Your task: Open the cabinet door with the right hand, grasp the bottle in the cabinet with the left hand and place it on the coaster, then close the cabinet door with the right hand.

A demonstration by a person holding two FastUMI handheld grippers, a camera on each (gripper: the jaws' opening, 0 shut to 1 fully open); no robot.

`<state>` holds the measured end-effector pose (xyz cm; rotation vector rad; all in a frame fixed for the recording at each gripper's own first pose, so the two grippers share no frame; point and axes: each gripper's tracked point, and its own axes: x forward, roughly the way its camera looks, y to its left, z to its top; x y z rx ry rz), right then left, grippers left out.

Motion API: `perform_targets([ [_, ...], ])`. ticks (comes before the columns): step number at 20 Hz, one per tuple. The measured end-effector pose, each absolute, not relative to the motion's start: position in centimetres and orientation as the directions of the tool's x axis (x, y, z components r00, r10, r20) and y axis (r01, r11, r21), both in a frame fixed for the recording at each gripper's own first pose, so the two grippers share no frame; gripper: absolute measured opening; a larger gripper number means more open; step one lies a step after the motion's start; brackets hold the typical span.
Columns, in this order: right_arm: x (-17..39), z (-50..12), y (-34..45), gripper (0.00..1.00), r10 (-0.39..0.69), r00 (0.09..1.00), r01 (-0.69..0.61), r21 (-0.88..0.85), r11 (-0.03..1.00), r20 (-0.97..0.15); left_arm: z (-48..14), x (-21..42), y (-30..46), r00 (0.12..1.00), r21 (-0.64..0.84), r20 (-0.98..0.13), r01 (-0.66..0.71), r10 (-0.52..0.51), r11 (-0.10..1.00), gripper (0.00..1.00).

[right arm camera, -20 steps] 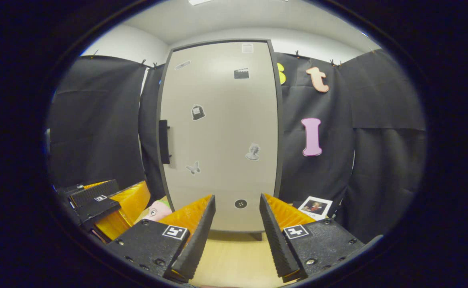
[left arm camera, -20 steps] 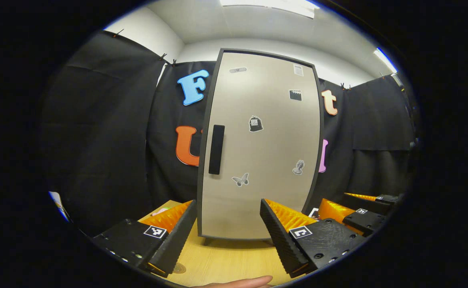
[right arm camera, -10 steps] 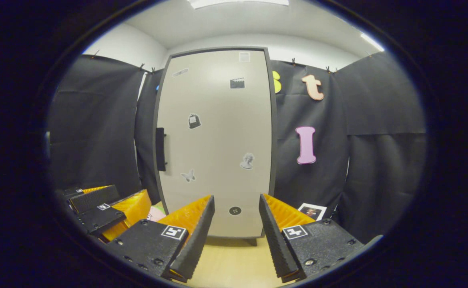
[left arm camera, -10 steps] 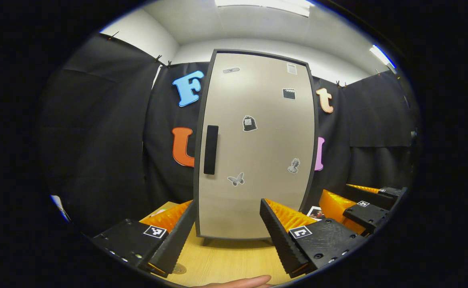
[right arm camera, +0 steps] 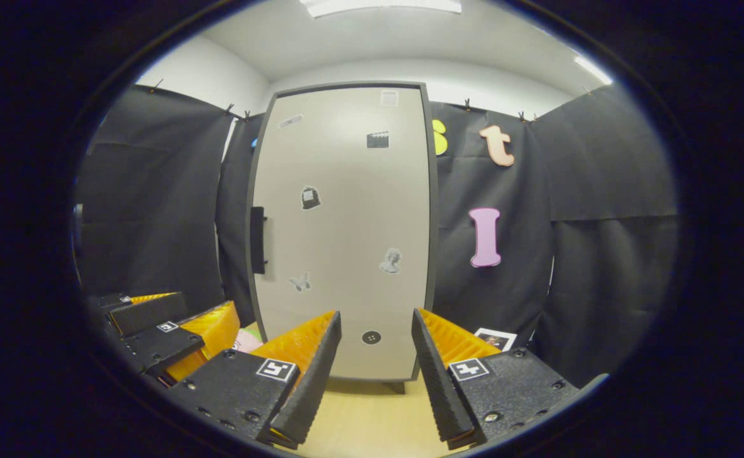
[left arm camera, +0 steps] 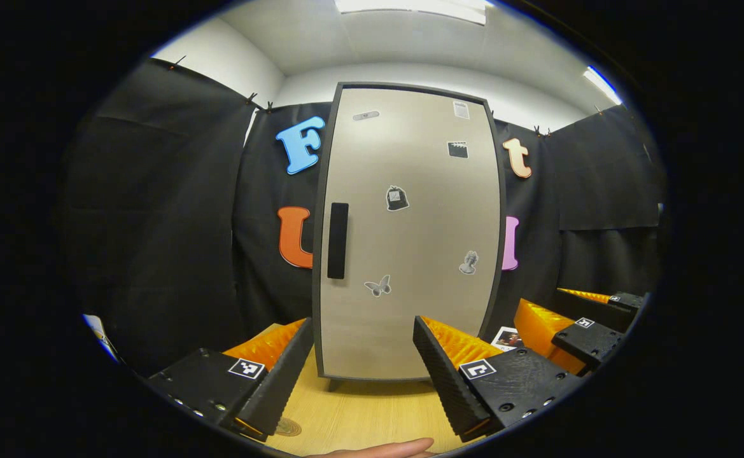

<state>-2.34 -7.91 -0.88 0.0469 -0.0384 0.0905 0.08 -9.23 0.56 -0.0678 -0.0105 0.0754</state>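
Note:
A tall beige cabinet [left arm camera: 410, 242] with a dark frame stands on the wooden table, its door [right arm camera: 346, 235] closed. A black vertical handle [left arm camera: 337, 240] [right arm camera: 258, 231] sits on the door's left side. The door hides the cabinet's inside. My left gripper [left arm camera: 362, 366] is open in front of the cabinet's lower part, nothing between its fingers. My right gripper [right arm camera: 372, 366] is also open, a little short of the door's bottom. Each gripper appears in the other's view: the right gripper [left arm camera: 575, 324] low right, the left gripper [right arm camera: 168, 327] low left. A pink coaster [right arm camera: 246, 341] peeks out at the cabinet's left.
A small photo card [right arm camera: 494, 339] [left arm camera: 507, 338] leans at the cabinet's right foot. Black cloth walls close the booth on all sides. Bare wooden tabletop [left arm camera: 365, 413] lies between me and the cabinet. A fingertip [left arm camera: 384, 449] shows at the bottom edge. A small round mark [left arm camera: 287, 427] lies on the wood.
Both views have tilted and shifted slightly; the cabinet sits a bit lower and farther in the right gripper view. Both grippers stay open. The door stays closed.

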Motion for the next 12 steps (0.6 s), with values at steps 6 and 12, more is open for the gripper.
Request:
perform_targets([
  [6, -1.1, -0.7, -7.5, 0.74, 0.093, 0.995, -0.096, 0.104, 0.99, 0.031, 0.5, 1.0, -8.5, 0.995, -0.132, 0.013, -0.1, 0.102, 0.986, 0.95],
  [12, 0.1, -2.0, -3.9, 0.73, 0.2, 0.979, -0.197, 0.073, 0.978, -0.033, 1.9, 0.6, -5.8, 0.981, -0.029, 0.065, -0.179, 0.181, 0.983, 0.95],
])
